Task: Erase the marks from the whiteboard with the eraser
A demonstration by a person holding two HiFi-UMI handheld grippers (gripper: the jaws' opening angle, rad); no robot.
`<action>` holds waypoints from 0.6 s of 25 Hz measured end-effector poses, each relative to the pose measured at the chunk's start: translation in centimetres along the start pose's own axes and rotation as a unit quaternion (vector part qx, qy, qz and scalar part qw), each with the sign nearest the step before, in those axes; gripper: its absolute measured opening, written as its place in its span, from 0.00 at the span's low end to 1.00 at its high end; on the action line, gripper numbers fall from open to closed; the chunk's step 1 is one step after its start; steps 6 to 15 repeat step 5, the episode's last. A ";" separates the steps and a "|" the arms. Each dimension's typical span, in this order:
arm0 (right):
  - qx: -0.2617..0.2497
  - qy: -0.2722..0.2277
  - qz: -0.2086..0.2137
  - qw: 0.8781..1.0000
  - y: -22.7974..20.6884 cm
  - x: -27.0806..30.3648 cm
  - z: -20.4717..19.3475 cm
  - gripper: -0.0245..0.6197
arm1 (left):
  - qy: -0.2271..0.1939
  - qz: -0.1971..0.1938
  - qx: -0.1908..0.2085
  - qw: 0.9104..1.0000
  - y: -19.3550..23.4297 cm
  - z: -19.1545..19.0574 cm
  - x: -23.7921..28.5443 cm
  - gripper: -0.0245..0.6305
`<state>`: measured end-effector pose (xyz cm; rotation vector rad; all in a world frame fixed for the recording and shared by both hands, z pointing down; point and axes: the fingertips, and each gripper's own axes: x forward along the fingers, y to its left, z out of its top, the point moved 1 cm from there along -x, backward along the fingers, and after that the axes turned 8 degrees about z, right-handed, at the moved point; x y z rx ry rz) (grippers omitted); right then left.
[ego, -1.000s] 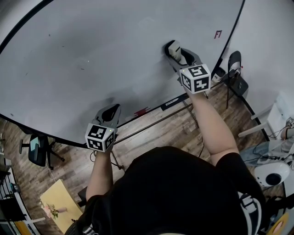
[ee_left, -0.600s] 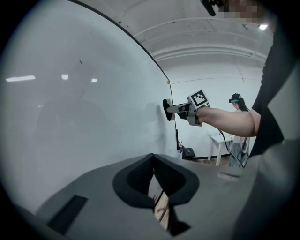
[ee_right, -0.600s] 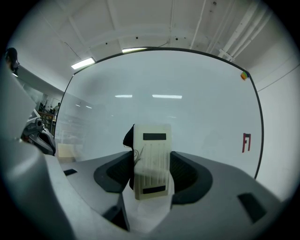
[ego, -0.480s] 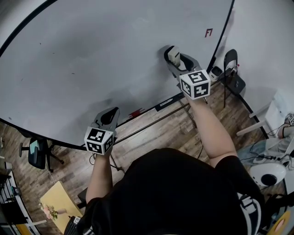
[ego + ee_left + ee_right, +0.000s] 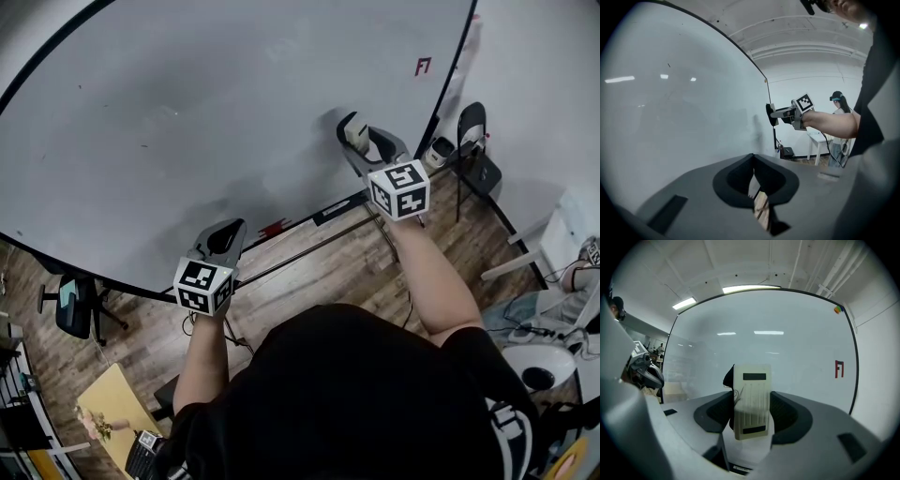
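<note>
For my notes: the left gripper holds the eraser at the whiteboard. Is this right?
Not the left one. The right gripper holds the eraser at the whiteboard, as the right gripper view shows; the left gripper has its jaws together, empty.

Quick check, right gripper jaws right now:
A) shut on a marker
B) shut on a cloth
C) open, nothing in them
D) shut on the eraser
D: the right gripper view shows the right gripper with its jaws closed on either side of the cream eraser, which is held in front of the whiteboard.
</note>
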<state>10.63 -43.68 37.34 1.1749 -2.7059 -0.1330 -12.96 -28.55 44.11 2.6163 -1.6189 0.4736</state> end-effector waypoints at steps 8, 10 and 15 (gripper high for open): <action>0.004 0.006 0.008 1.000 0.7 -1.2 -1.2 0.40 | 0.002 0.002 0.003 1.000 -0.8 -0.1 -0.3 0.06; 0.004 0.006 0.008 1.000 0.7 -1.2 -1.2 0.40 | 0.002 0.002 0.003 1.000 -0.8 -0.1 -0.3 0.06; 0.004 0.006 0.008 1.000 0.7 -1.2 -1.2 0.40 | 0.002 0.002 0.003 1.000 -0.8 -0.1 -0.3 0.06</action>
